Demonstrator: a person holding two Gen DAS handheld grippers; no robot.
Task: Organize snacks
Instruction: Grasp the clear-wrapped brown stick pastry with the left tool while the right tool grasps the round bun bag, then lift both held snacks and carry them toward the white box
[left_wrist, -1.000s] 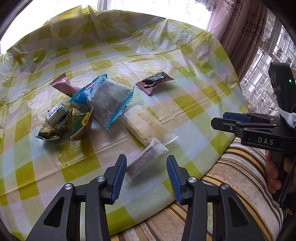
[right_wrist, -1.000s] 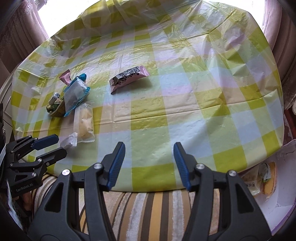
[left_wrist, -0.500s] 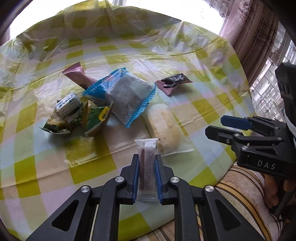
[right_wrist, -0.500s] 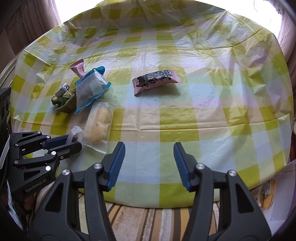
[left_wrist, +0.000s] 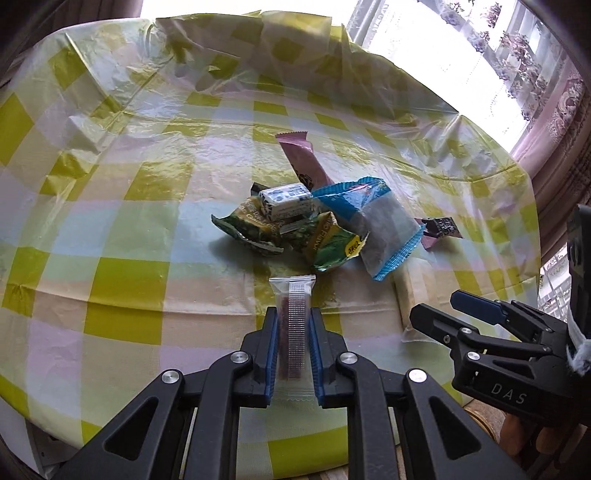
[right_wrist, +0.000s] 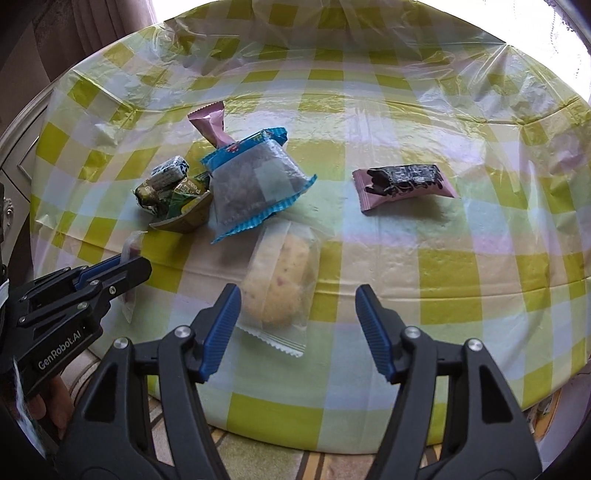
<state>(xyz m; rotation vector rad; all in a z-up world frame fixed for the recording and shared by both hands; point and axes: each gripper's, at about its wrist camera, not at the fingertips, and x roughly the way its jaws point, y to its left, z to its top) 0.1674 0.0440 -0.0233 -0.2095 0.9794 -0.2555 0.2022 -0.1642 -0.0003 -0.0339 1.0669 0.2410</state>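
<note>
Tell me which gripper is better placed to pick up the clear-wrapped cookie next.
Right. The right gripper is open with the cookie just ahead between its fingers; the left gripper is shut on the small clear packet.

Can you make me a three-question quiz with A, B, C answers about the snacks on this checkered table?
1. Where is the pink wrapper with black print?
A. alone, right of the pile
B. under the blue-edged clear packet
C. in a gripper

2. What colour are the gripper finger pads?
A. red
B. blue
C. white

3. What is the left gripper doing?
A. standing open
B. pinching a slim clear snack stick
C. pinching a cake

Answers: 1 A, it lies apart on the green-checked tablecloth. 2 B, blue ribbing shows. 3 B, the jaws are shut on the stick; the right gripper is open.
</note>
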